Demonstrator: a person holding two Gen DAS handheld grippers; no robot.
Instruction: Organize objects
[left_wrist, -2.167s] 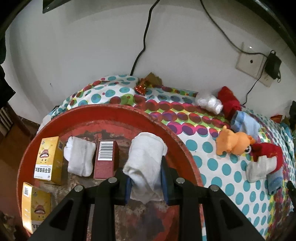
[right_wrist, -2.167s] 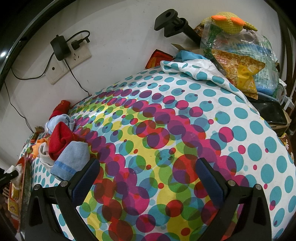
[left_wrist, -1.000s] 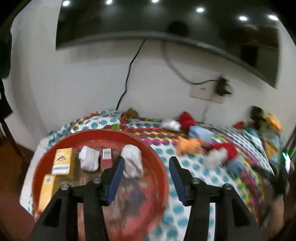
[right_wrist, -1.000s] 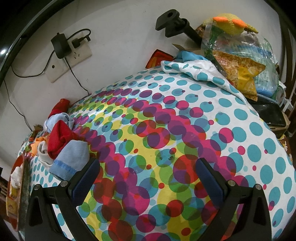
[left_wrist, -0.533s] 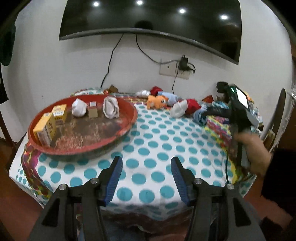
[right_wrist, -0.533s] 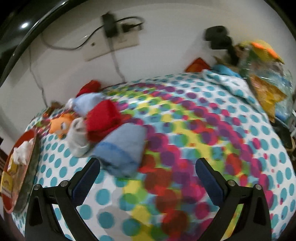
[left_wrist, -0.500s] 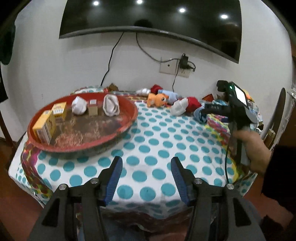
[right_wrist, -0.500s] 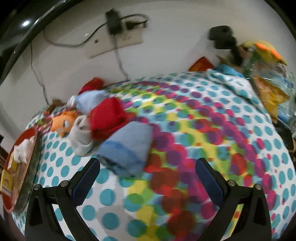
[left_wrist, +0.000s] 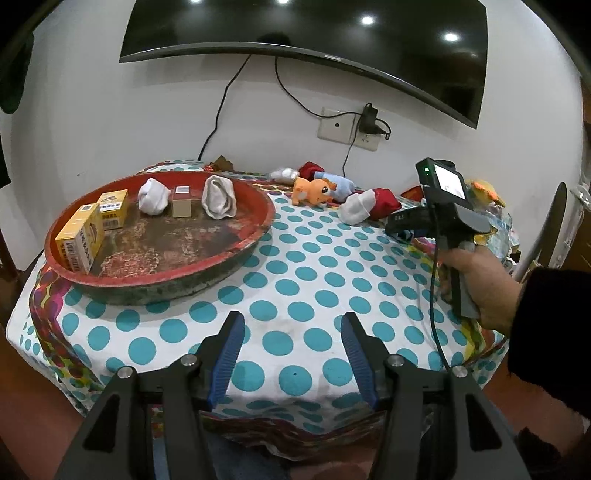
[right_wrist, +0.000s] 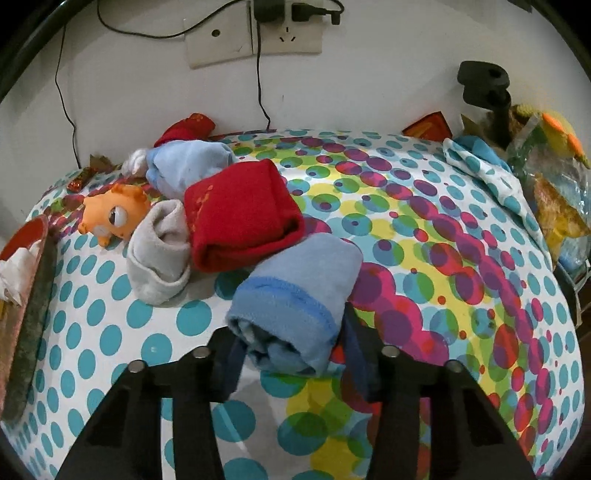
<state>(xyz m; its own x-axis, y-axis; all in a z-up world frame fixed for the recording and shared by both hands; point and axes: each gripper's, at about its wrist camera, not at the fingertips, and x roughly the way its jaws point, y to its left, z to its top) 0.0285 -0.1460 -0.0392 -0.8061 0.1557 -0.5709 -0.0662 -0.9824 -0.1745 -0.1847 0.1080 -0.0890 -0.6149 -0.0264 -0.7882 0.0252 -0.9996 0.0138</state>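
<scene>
A: Left to right, please. What was on the red tray (left_wrist: 258, 236)?

B: Two yellow boxes (left_wrist: 79, 238), a white sock roll (left_wrist: 152, 195), a small brown box (left_wrist: 181, 201) and a second white sock roll (left_wrist: 218, 197). The tray sat on the spotted surface (left_wrist: 295, 280). The left gripper (left_wrist: 291, 349) hung over the near edge of that surface, jaws partly apart, nothing between them.

A: And the loose pile?

B: An orange plush toy (right_wrist: 112, 216), a grey sock roll (right_wrist: 159, 251), a red sock roll (right_wrist: 240, 218), then the blue sock roll (right_wrist: 295, 310), nearest the camera and leaning against the red one. A pale blue cloth (right_wrist: 188, 164) lay behind them.

A: State of the right gripper (right_wrist: 295, 363)?

B: Its jaws had just been closing, and the blue sock roll's near end sat between them, both pads at its sides. I read that as a grip.

A: Handling notes?

B: Judged light, soft, compressible knit; not fragile, not slippery. It would squash under the pads, and a loose end could unroll. Best hold: across the thick middle of the roll, not the cuff edge. Lifting could drag the red roll, since the two touched.
</scene>
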